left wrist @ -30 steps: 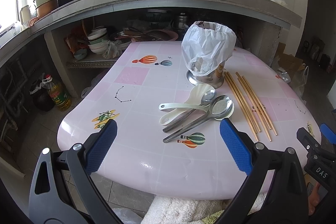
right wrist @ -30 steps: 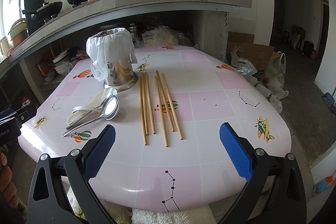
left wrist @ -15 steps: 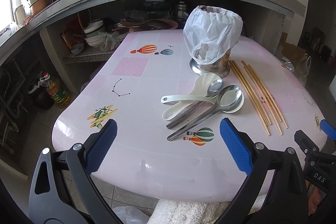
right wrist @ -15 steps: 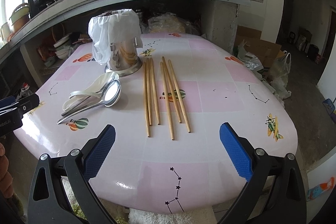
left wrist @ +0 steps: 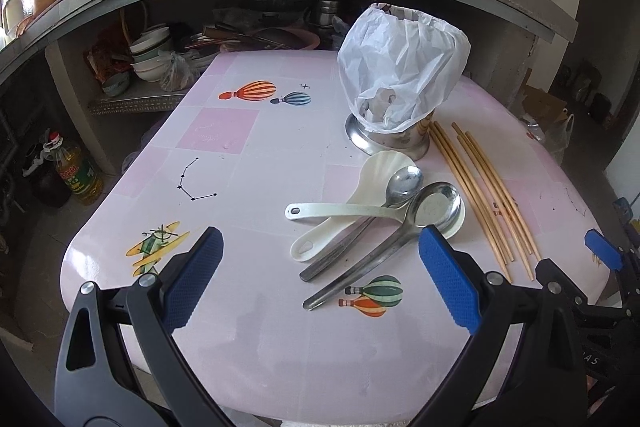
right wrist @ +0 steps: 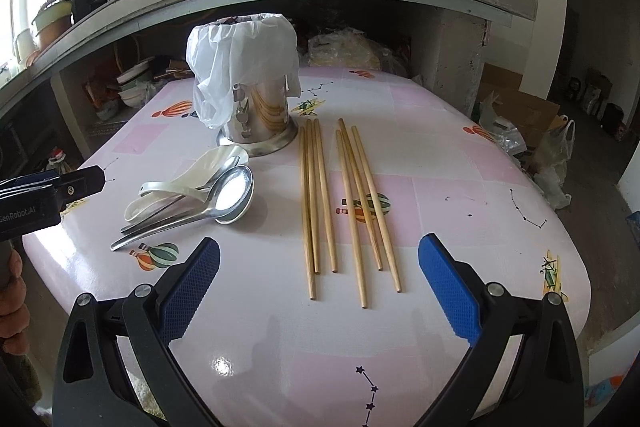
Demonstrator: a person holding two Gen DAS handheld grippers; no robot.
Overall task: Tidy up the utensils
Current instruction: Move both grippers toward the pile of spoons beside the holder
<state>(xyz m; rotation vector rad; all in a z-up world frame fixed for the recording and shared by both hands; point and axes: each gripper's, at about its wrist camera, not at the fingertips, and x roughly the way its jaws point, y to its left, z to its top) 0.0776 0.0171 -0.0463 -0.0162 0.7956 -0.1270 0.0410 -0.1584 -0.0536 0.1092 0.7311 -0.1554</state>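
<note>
On the pink counter, the left tongs hang wide open before the piled spoons. Next sit a metal cup, then chopsticks in rows, easy to grab. The right tongs gape empty too.

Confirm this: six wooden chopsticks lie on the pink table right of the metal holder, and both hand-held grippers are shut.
Wrong on the hand-held grippers: the left and right are open and empty, as each wrist view shows. The six chopsticks do lie right of the metal holder on the table.
</note>
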